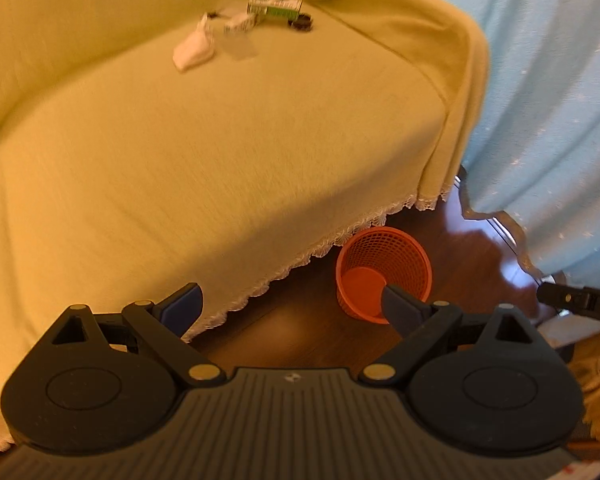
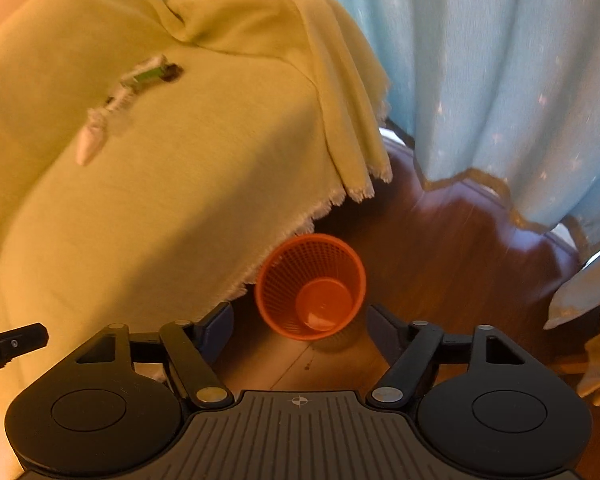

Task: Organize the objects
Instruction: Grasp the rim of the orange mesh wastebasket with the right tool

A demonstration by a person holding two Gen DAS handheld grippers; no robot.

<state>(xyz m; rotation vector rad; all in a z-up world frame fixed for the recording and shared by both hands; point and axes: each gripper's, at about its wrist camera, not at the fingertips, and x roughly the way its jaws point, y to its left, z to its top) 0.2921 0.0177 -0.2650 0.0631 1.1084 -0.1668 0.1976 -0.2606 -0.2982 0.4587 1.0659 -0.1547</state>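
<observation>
both grippers hang over the front edge of a sofa draped in a yellow-green cover [image 1: 220,140], each with its jaws spread wide and nothing between them. the left gripper [image 1: 292,306] sits above the lace-trimmed hem of the cover, and its right finger overlaps the rim of an orange mesh basket [image 1: 384,256] that stands upright on the dark wooden floor [image 1: 460,248], just beside the sofa's corner. the right gripper [image 2: 300,328] is held above the same basket, which from here appears between its two fingers and shows a bare solid bottom. far back on the seat, near the armrest, lies a small cluster of things: a white packet [image 1: 194,50], a green and white box [image 1: 276,6] and a small dark round object [image 1: 300,23], all blurred and close together. a pale blue curtain [image 1: 540,80] hangs behind the sofa down to the floor.
</observation>
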